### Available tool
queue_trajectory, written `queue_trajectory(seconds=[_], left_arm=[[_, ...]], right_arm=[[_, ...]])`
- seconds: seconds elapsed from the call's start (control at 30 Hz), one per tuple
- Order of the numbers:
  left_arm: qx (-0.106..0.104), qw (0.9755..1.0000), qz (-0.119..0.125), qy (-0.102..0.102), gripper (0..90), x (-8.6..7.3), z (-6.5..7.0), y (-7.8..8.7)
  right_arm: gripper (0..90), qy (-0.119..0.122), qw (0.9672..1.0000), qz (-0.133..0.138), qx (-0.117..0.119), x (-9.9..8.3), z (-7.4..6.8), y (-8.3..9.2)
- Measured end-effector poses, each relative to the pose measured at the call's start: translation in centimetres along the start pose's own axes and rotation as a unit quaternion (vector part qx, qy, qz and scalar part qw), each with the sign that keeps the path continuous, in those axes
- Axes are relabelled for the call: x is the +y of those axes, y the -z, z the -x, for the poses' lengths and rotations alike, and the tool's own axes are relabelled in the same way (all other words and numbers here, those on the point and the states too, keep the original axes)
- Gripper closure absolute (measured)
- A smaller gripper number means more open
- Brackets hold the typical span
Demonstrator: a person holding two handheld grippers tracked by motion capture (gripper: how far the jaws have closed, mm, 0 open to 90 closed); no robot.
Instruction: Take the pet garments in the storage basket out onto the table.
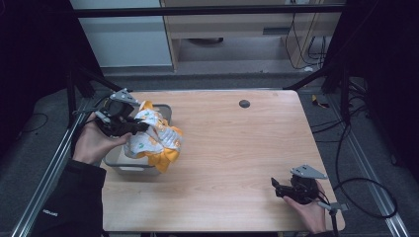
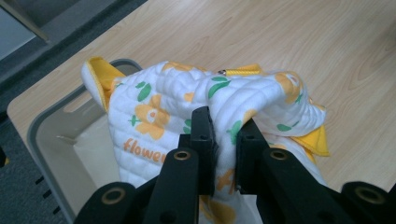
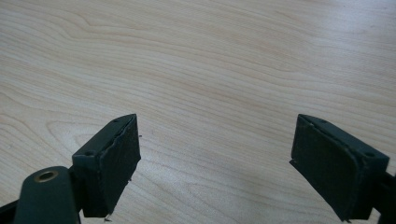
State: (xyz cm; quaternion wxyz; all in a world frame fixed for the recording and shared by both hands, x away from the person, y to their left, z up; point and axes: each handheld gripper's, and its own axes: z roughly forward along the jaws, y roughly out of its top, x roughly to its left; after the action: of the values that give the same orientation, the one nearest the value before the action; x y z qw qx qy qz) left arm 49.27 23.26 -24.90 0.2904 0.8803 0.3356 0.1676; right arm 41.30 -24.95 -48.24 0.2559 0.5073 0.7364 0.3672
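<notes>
Left gripper (image 2: 223, 128) jaws are pinched nearly together; right gripper (image 3: 215, 158) jaws are spread wide.

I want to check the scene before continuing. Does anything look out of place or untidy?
The white quilted cloth with yellow flowers is bunched and spills over the rim of the grey plastic bin onto the wooden table, pinched by the left hand-held gripper. Nothing else stands out.

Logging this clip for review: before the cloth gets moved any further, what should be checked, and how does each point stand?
1. Left hand-held gripper shut on the flowered cloth: ok.
2. Cloth fully clear of the grey bin: not ok, it drapes over the rim.
3. Right hand-held gripper open and empty: ok.
4. Table beside the bin free for laying it down: ok.
5. Anything else in the bin: cannot tell.
</notes>
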Motion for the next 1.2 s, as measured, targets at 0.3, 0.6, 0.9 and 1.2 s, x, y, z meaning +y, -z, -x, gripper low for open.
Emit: queue_trajectory(seconds=[0.3,0.6,0.9,1.2], left_arm=[[-0.016,0.9998,-0.008,-0.013,81.3,1.0,1.3,-1.8],[-0.032,0.9989,-0.016,-0.031,81.3,2.3,3.1,-3.7],[-0.047,0.9974,-0.02,-0.052,81.2,3.3,4.8,-5.6],[-0.053,0.9959,-0.037,-0.063,81.2,3.7,6.0,-8.0]], right_arm=[[15.4,-0.002,1.0,0.0,0.001,0.0,0.0,0.0],[15.4,0.001,1.0,0.003,-0.001,0.0,0.0,0.1],[15.4,0.0,1.0,0.006,-0.003,0.1,0.1,0.1],[15.4,0.0,1.0,0.005,-0.004,0.0,0.1,0.1]])
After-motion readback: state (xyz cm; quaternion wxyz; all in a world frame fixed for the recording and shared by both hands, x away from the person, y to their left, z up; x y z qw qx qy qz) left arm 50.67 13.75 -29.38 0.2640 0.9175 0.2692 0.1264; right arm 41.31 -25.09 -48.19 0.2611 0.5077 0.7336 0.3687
